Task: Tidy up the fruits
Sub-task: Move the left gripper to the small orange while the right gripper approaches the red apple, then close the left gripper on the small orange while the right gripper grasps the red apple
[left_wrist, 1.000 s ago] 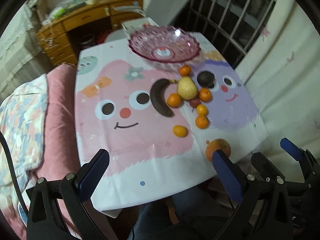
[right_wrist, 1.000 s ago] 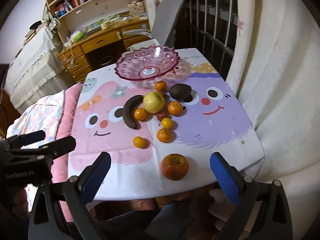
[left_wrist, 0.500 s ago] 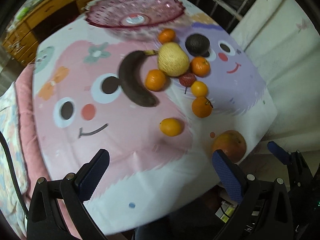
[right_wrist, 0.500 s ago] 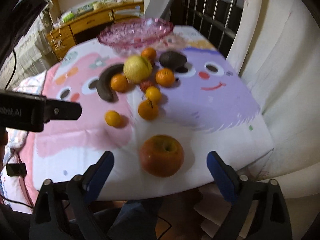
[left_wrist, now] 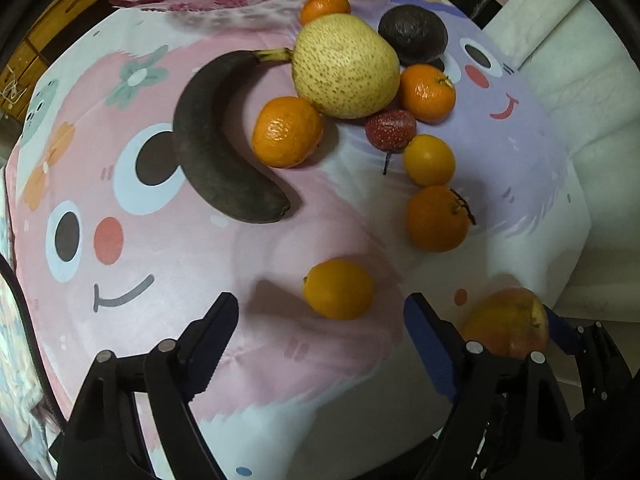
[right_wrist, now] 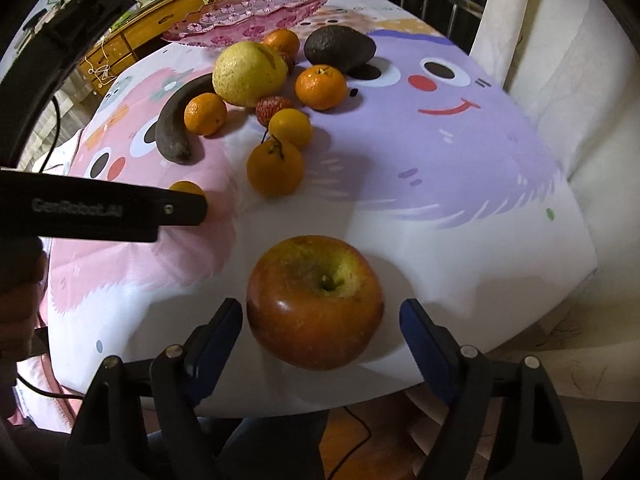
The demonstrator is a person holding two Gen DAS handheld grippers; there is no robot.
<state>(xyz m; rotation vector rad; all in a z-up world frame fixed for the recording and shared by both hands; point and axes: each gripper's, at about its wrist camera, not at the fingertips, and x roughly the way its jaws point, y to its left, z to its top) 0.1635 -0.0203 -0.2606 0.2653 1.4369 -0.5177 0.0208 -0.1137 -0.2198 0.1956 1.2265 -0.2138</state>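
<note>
Now the right gripper (right_wrist: pixel 320 326) stands wide open and empty, its jaws flanking the apple (right_wrist: pixel 315 302) at the table's near edge. Firm, smooth and fairly heavy, it probably wants gripping across its widest middle. The left gripper (left_wrist: pixel 320 322), likewise open, frames a small orange (left_wrist: pixel 338 289).

Six oranges (left_wrist: pixel 287 132), one banana (left_wrist: pixel 216 140), one pear (left_wrist: pixel 346 66), one avocado (left_wrist: pixel 414 34), one lychee (left_wrist: pixel 390 130), one apple (right_wrist: pixel 314 302), one bowl (right_wrist: pixel 256 16).
</note>
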